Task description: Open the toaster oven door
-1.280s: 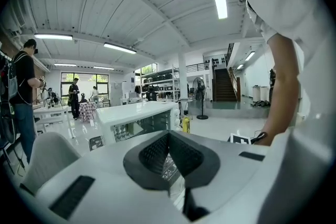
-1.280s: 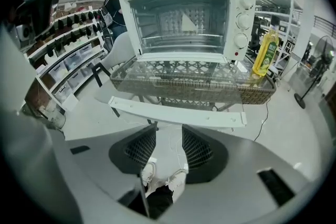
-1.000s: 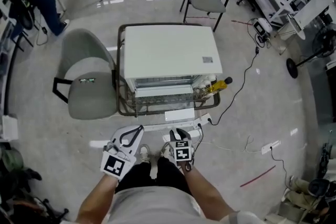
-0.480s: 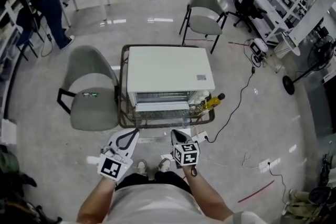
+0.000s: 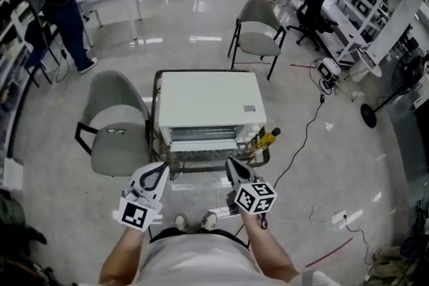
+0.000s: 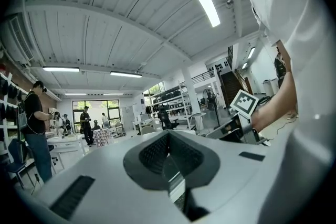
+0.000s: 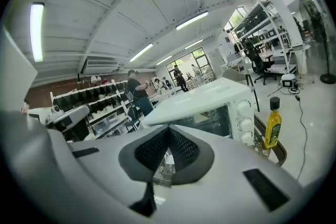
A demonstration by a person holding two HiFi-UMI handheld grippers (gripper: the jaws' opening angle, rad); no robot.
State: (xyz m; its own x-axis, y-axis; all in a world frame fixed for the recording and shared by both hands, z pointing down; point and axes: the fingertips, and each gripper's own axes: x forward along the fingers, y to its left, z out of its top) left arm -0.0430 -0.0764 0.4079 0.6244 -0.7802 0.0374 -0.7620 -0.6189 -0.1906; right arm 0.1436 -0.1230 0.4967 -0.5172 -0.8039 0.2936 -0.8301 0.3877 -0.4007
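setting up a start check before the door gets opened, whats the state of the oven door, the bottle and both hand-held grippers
toaster oven door: shut, upright
oil bottle: upright, cap on, beside the toaster oven
left hand-held gripper: jaws together, nothing between them, short of the oven
right hand-held gripper: jaws together, nothing between them, short of the oven
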